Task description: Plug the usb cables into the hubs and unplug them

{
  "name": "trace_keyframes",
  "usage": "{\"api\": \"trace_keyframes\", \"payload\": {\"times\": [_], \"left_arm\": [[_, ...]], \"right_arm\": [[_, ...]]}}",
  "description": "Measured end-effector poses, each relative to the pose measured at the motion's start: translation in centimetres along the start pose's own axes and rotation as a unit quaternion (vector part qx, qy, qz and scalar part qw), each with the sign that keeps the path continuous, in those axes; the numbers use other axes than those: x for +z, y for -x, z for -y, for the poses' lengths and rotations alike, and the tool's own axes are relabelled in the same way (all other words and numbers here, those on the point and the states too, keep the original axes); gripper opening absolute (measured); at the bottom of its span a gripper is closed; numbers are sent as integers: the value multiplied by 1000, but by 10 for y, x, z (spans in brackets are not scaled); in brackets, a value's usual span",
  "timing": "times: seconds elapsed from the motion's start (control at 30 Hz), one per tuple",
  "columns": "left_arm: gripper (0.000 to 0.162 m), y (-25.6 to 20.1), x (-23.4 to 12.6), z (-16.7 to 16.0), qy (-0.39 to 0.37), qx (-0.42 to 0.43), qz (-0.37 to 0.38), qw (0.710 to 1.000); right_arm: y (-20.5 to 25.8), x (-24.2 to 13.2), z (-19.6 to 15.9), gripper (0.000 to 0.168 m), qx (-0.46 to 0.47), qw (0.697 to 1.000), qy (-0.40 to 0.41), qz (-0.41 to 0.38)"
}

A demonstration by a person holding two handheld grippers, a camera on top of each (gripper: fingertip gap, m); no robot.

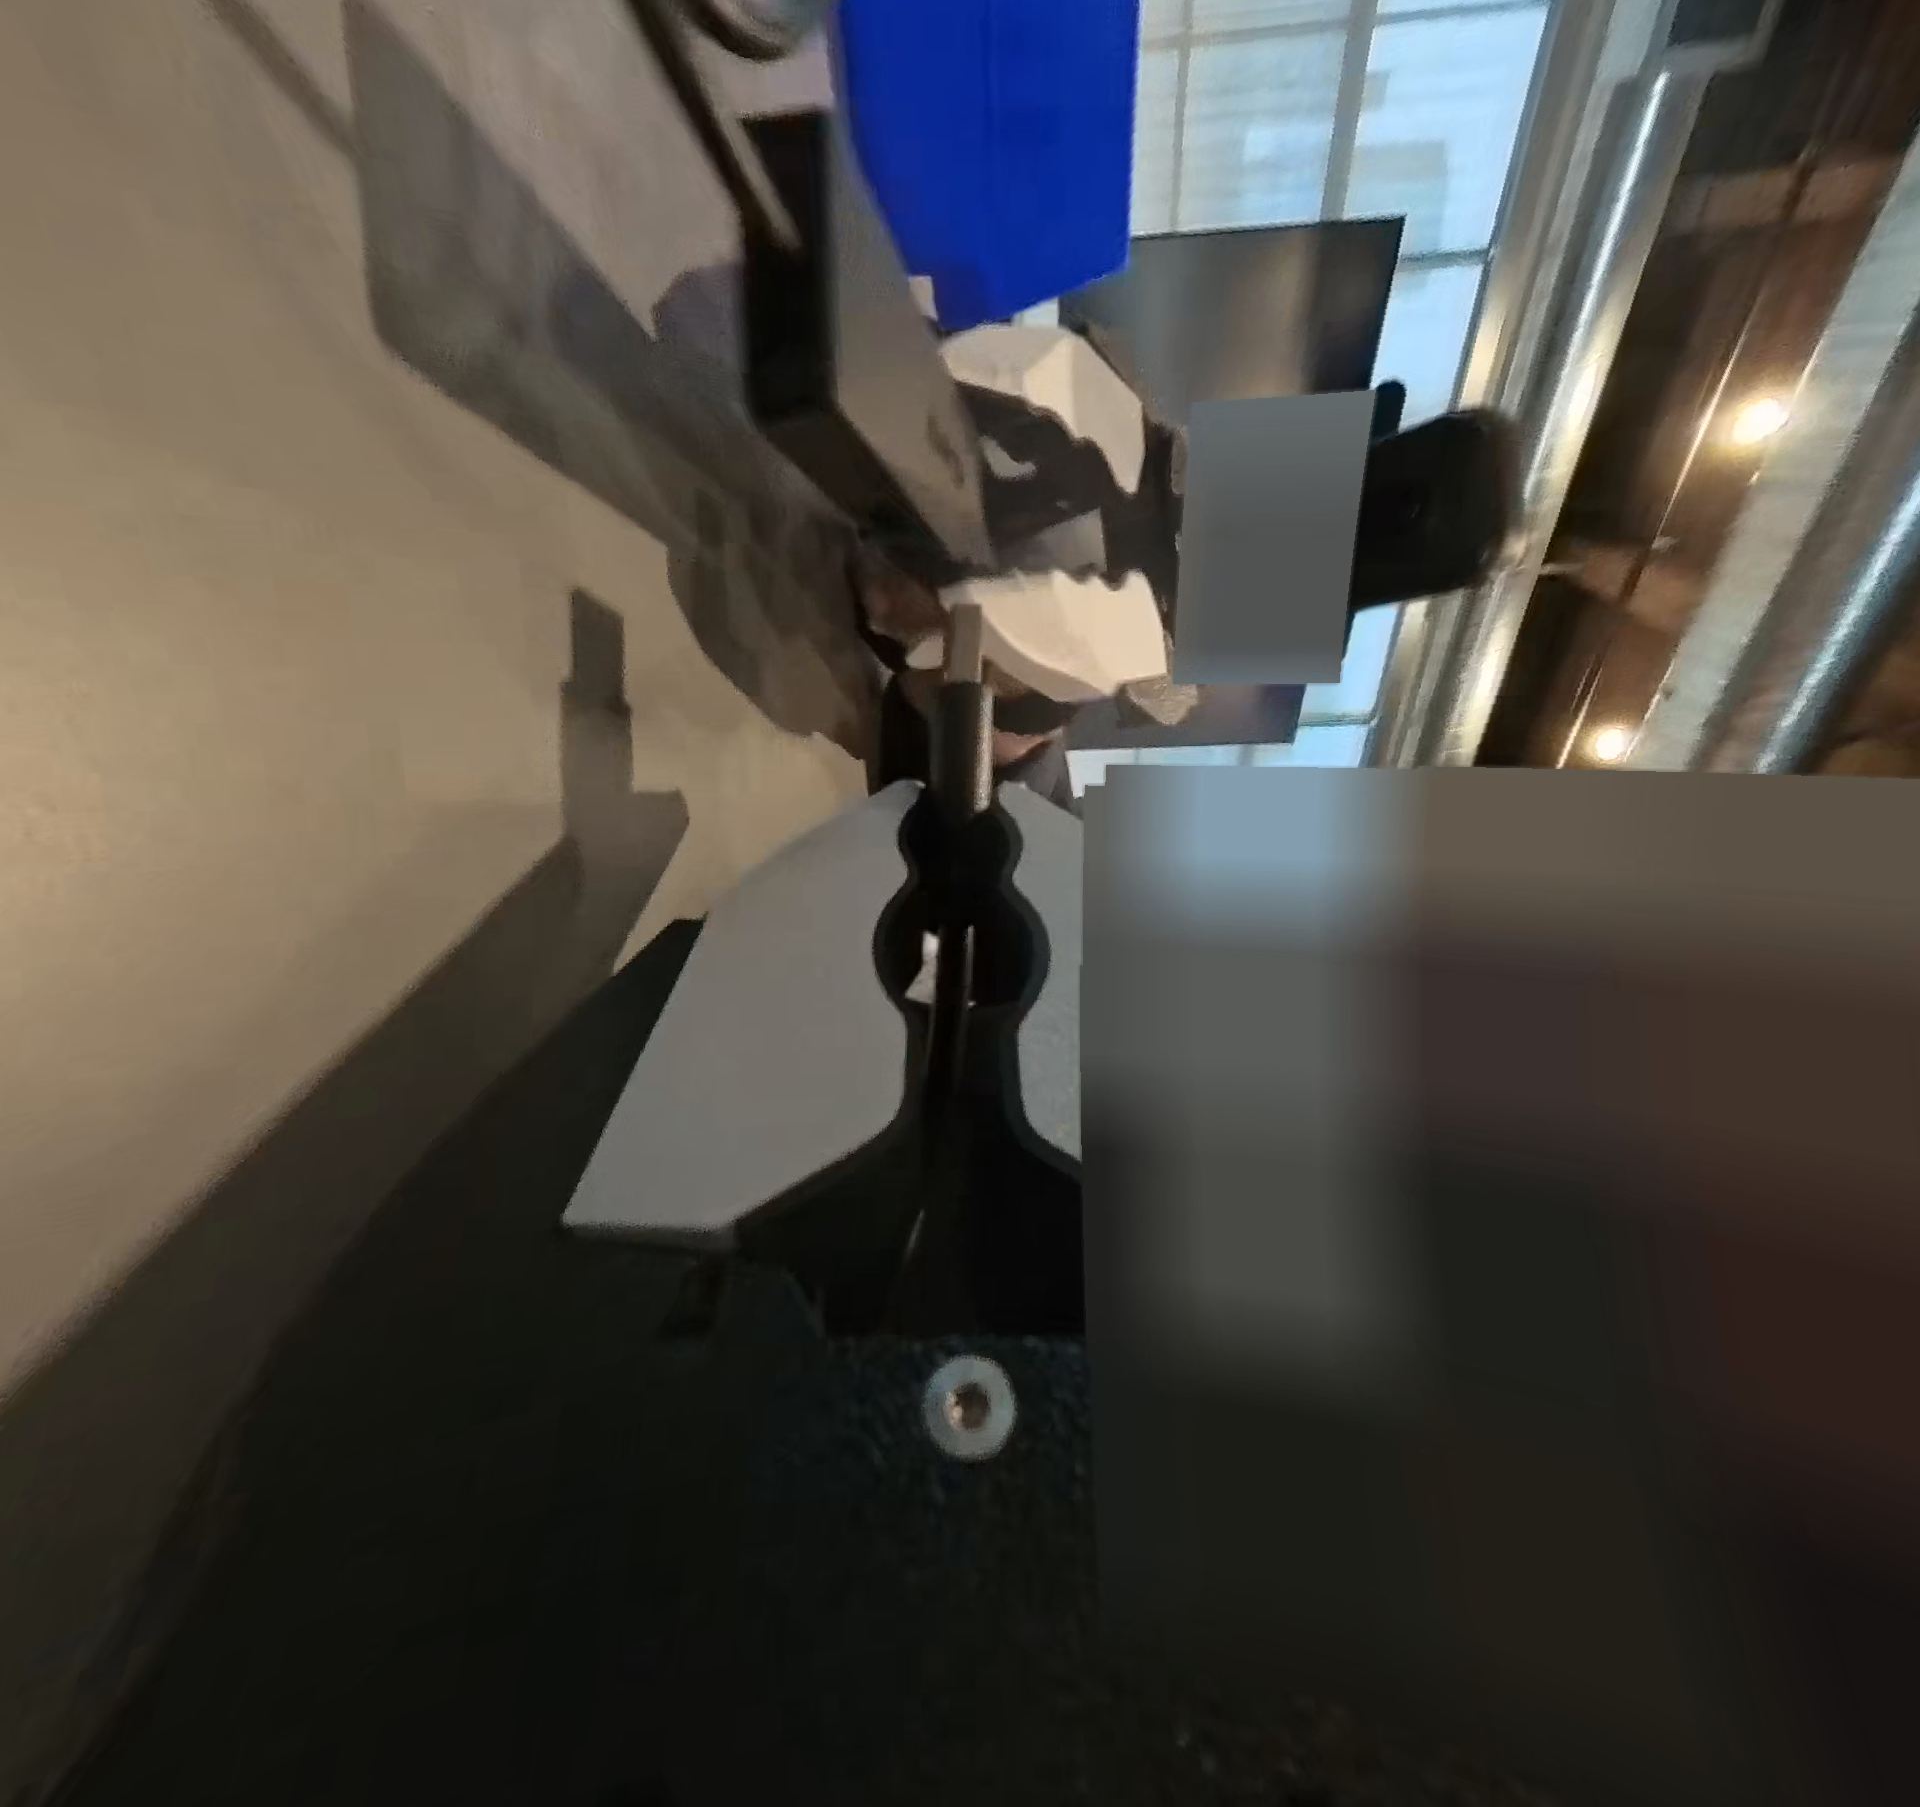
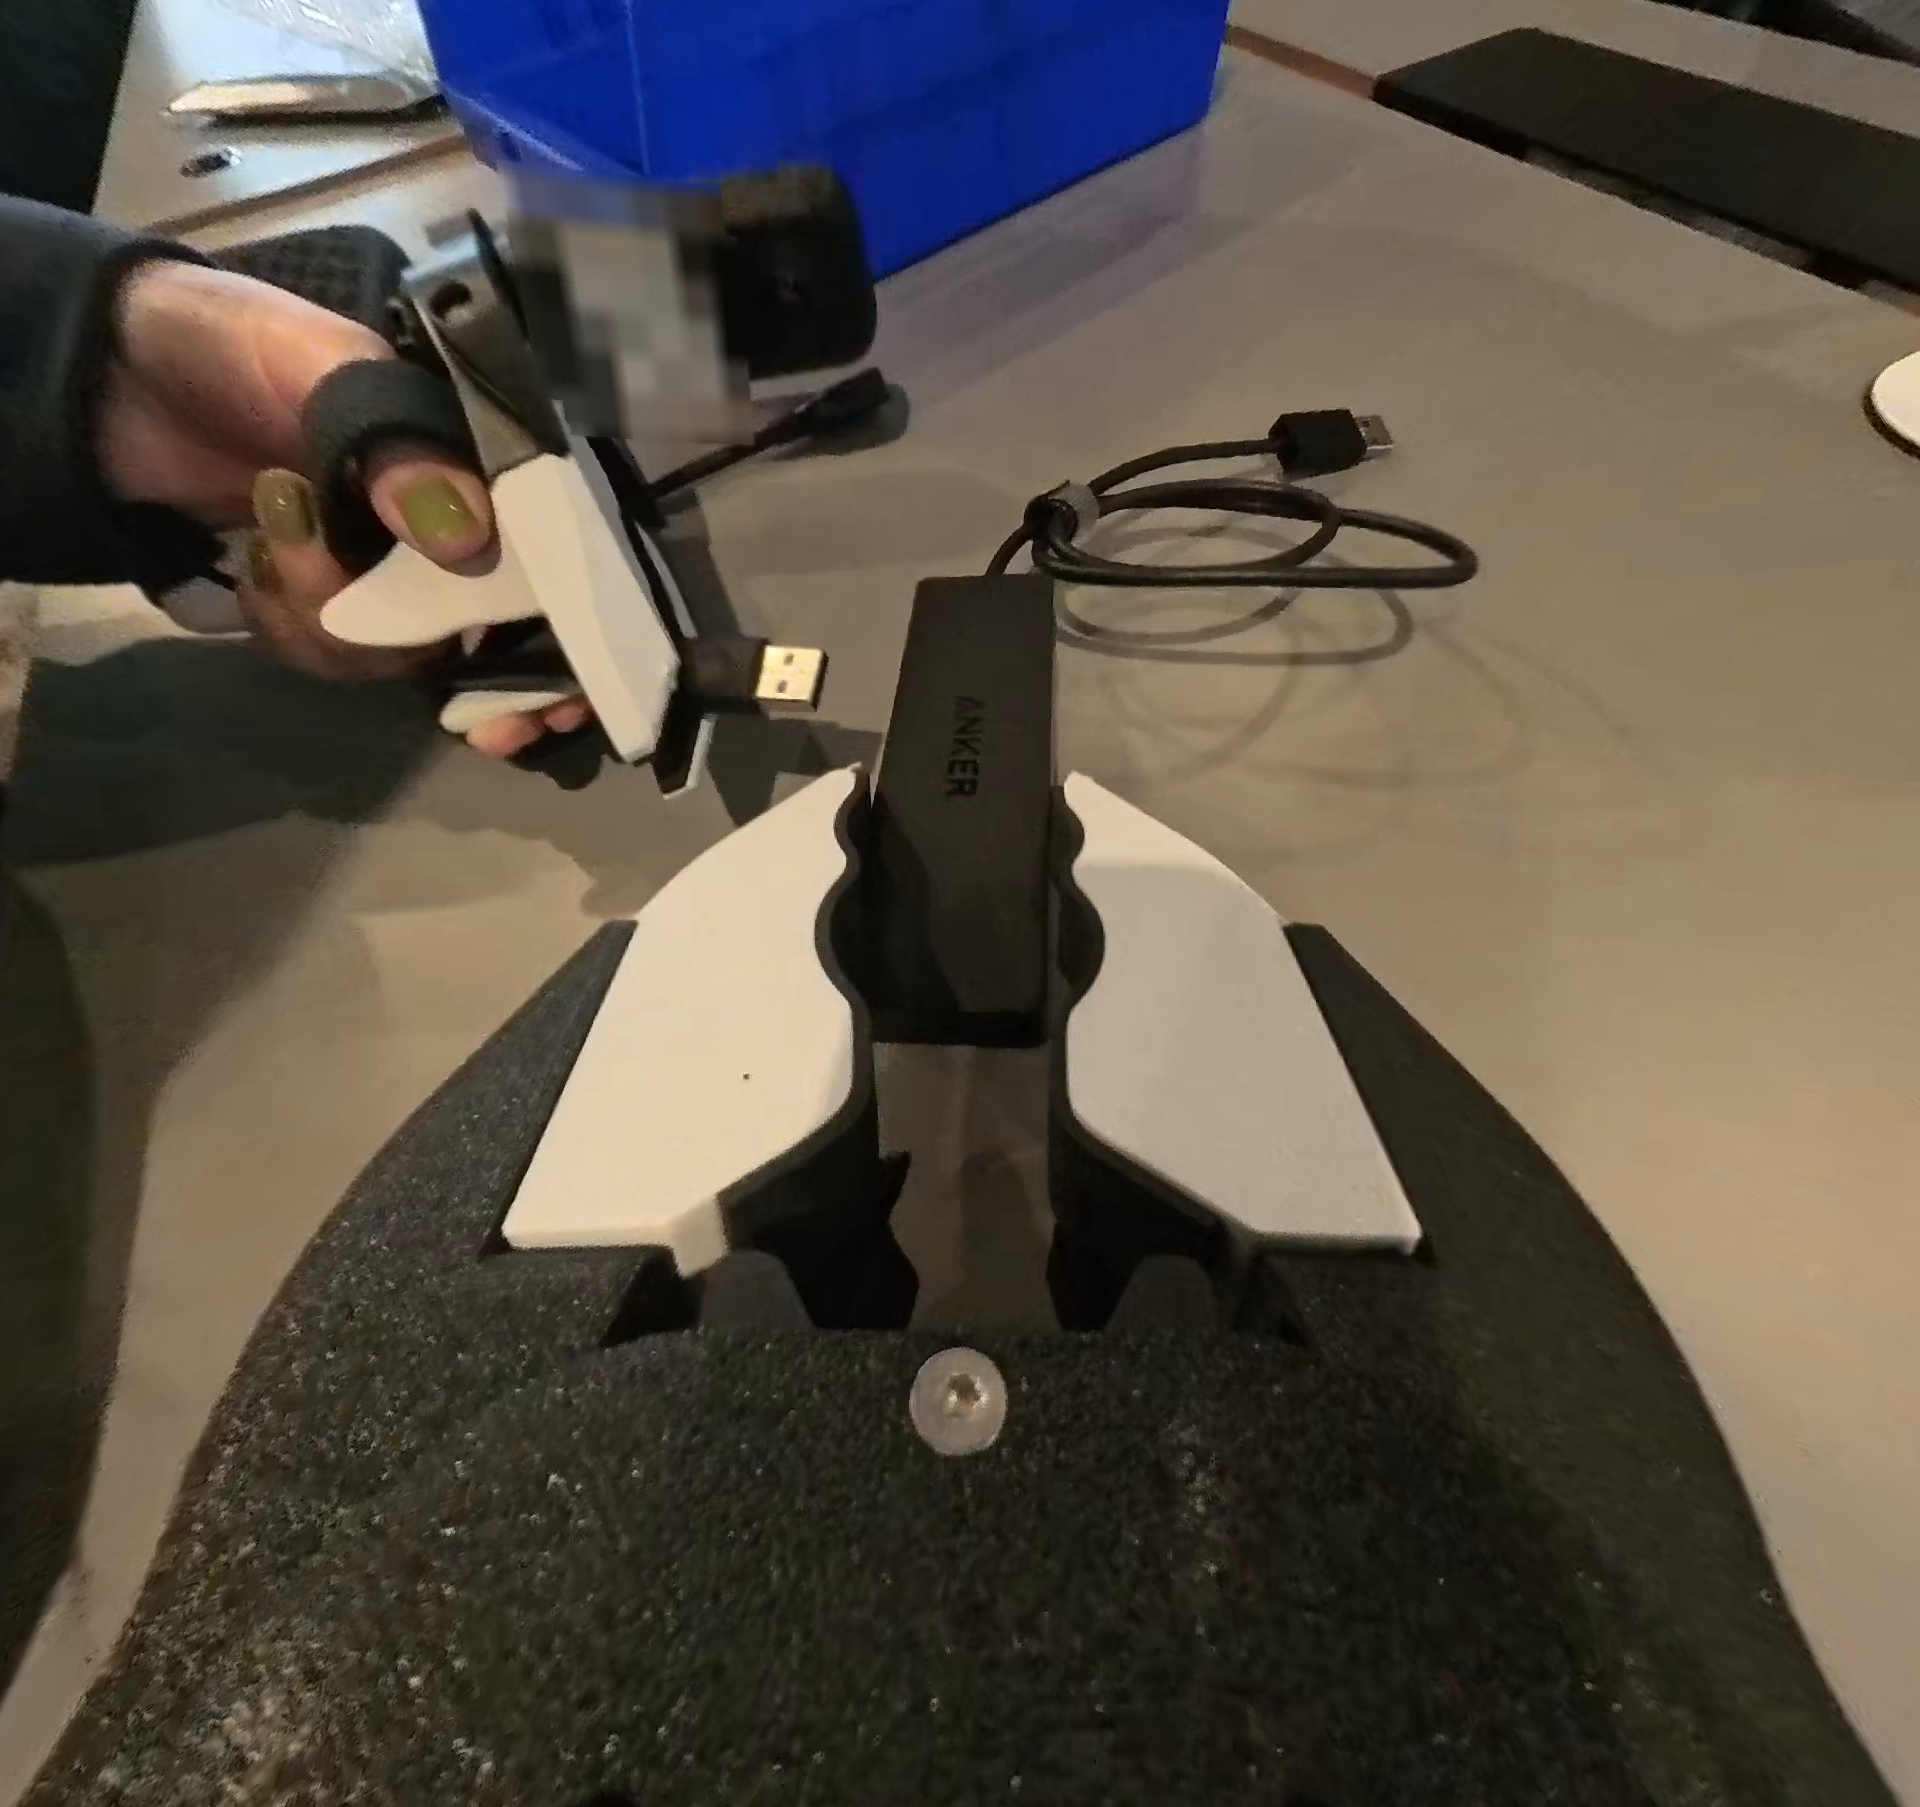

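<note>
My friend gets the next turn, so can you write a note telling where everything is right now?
Left gripper: shut on a USB plug, metal tip free, just left of the hub.
Right gripper: fingers clamp the hub on the table.
The hub's own cable lies coiled behind it, plug loose.
Blue bin sits at the back.
Done: plug and hub both gripped.
Left: push the plug into a side port, then pull it out.

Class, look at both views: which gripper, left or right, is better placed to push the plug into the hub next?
Left. The left gripper grips the USB plug, its metal tip beside the hub but not in. The right gripper is clamped on the hub, steadying it.
</note>
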State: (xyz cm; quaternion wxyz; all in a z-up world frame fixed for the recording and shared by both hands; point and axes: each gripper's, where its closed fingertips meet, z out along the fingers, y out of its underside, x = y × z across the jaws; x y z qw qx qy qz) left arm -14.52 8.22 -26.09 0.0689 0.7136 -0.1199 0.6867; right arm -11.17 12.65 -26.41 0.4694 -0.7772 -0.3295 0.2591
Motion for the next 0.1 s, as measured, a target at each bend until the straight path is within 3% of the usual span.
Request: {"api": "trace_keyframes", "payload": {"times": [0.03,0.1], "left_arm": [[8,1,1,2,-1,-6,-1,1000],[8,1,3,4,1,-13,-9,1000]], "right_arm": [[0,-1,1,32,2,1000,-6,3],[2,-3,5,32,1,1000,-19,9]]}}
